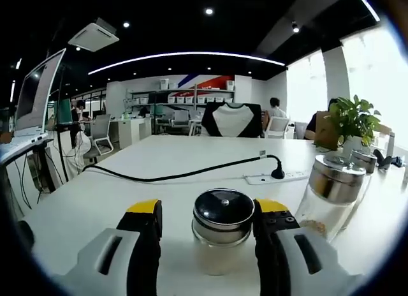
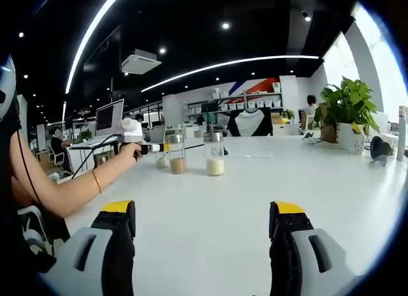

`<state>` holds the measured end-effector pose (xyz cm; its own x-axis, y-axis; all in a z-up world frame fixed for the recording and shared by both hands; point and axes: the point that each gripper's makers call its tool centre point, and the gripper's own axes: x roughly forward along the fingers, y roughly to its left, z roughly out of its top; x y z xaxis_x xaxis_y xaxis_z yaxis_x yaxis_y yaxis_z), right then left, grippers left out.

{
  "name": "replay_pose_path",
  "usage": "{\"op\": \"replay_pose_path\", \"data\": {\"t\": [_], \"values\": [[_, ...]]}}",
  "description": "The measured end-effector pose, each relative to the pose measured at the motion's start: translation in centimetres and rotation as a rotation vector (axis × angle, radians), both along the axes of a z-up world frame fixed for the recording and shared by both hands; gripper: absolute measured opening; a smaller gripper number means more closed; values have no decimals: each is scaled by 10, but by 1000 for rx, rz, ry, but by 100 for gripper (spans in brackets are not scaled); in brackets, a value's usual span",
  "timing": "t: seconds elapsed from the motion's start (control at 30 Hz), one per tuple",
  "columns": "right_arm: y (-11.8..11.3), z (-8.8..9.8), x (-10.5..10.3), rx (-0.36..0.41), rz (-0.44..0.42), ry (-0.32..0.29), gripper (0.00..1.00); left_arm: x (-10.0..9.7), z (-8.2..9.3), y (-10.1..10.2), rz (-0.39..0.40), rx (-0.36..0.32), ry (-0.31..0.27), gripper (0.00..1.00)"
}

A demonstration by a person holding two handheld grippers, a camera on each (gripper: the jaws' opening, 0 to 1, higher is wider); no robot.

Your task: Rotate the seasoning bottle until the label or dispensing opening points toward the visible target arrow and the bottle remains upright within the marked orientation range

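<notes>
A glass seasoning bottle [image 1: 222, 227] with a dark, chrome-rimmed lid stands upright on the white table [image 1: 159, 162], between the yellow-tipped jaws of my left gripper [image 1: 209, 212]. The jaws are open: there is a clear gap on the bottle's left, while the right jaw is close to its side. In the right gripper view a person's hand holds the left gripper [image 2: 153, 147] at that bottle [image 2: 160, 160], far off to the left. My right gripper [image 2: 203, 210] is open over bare table with nothing between its jaws.
Two more bottles stand nearby: one with brown grains [image 1: 333, 184] [image 2: 176, 154] and one with white powder [image 2: 214, 154]. A power strip [image 1: 277, 177] with a black cable lies behind them. A potted plant [image 1: 354, 120] stands at the right, and a person's forearm [image 2: 70, 187] reaches in from the left.
</notes>
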<state>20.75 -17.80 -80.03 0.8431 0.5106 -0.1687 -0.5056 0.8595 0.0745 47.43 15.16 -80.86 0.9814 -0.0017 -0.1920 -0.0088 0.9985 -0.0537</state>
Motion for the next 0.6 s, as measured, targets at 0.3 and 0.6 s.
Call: {"op": "replay_pose_path", "data": {"t": [0.3,0.6], "values": [[5,-5,-4,4,26,20,86,-2,-17,-10,-15,2,33,52],[3,-5,-4,14,25,20,86,-4,-20,-12,-34,-23,-7,48]]}}
